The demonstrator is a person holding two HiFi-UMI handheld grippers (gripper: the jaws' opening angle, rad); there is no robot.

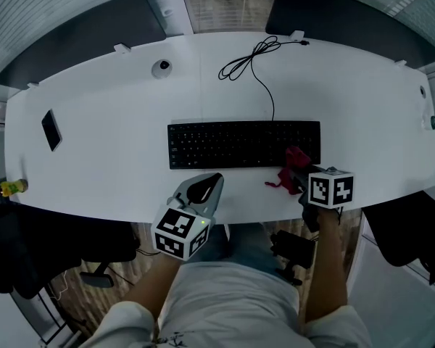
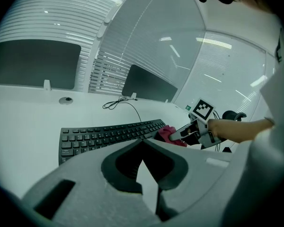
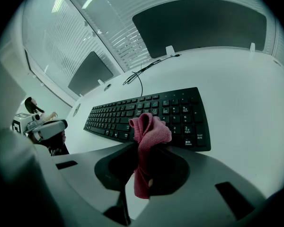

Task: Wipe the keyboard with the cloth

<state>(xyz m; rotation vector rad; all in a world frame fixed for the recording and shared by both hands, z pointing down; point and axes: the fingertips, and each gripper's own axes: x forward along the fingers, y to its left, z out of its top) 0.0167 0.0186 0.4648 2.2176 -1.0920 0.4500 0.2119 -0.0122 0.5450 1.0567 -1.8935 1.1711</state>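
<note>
A black keyboard (image 1: 243, 143) lies across the middle of the white table (image 1: 109, 172). My right gripper (image 1: 299, 174) is shut on a pink-red cloth (image 1: 293, 164), which bunches over the keyboard's near right corner. In the right gripper view the cloth (image 3: 149, 129) sticks up from the closed jaws of that gripper (image 3: 149, 143), just short of the keyboard (image 3: 146, 110). My left gripper (image 1: 216, 177) hovers at the table's near edge below the keyboard's middle. Its jaws meet at the tips (image 2: 143, 141) with nothing held. From that side I see the keyboard (image 2: 109, 136), cloth (image 2: 168, 134) and right gripper (image 2: 181, 134).
The keyboard's black cable (image 1: 250, 60) coils at the far side. A round grey puck (image 1: 162, 68) sits at the far left of it, a dark phone (image 1: 51, 130) at the left, a small bottle (image 1: 11, 187) at the left edge. Dark panels (image 1: 348, 20) stand behind the table.
</note>
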